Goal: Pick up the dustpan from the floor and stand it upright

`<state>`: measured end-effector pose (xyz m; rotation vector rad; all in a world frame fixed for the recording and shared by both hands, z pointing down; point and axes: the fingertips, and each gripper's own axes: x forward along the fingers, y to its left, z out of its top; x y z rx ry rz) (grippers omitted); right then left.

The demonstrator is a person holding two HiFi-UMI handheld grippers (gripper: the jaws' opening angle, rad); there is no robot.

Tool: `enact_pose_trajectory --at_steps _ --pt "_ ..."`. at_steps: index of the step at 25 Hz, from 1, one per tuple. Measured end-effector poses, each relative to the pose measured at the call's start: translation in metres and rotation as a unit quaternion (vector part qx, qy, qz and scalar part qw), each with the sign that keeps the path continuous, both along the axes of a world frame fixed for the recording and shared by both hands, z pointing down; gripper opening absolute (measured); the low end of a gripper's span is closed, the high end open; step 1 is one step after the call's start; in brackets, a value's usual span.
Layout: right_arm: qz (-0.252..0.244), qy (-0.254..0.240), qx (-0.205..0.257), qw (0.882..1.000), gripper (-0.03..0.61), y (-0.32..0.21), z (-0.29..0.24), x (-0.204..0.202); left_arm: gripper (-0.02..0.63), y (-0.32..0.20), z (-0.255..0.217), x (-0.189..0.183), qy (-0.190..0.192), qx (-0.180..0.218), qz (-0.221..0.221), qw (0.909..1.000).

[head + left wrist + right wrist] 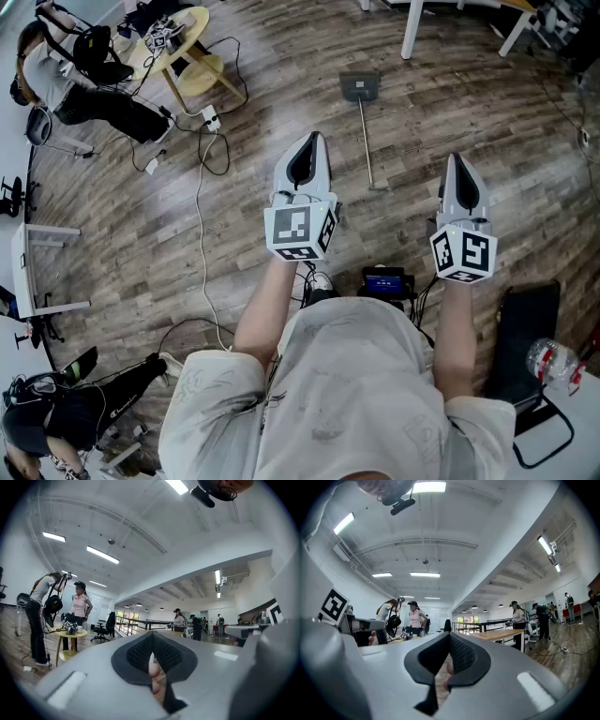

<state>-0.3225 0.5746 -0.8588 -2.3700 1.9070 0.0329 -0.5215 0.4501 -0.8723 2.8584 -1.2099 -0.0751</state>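
Head view, looking steeply down at a wooden floor (469,103). The dustpan (360,87) lies flat on the boards, its grey pan at the far end and its thin handle (366,141) running back toward the person. The near end of the handle stops between the two grippers and touches neither. The left gripper (309,150) is held level to the left of the dustpan's handle, with its tip alongside the handle's middle and short of the pan. The right gripper (459,173) is held level to the right of the handle, its tip near the handle's near end, and it stands farther from the pan than the left one. In each gripper's own view the dark pads meet in a closed wedge with nothing between them, so both grippers are closed and empty. A white cable (201,216) trails over the floor well to the left of the dustpan, and a round yellow table (187,23) stands farther off on that side.
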Motion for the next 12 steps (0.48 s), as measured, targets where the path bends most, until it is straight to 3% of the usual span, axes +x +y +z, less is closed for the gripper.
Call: enact_pose_trajectory --at_steps 9,12 --pt "0.004 -0.004 -0.003 1.000 0.003 -0.015 0.016 0.038 0.020 -0.016 0.014 0.039 -0.005 -0.002 0.003 1.0000" --pt "0.001 -0.005 0.000 1.000 0.003 -0.005 0.016 0.068 0.020 -0.007 0.013 0.070 -0.007 -0.003 0.003 1.0000"
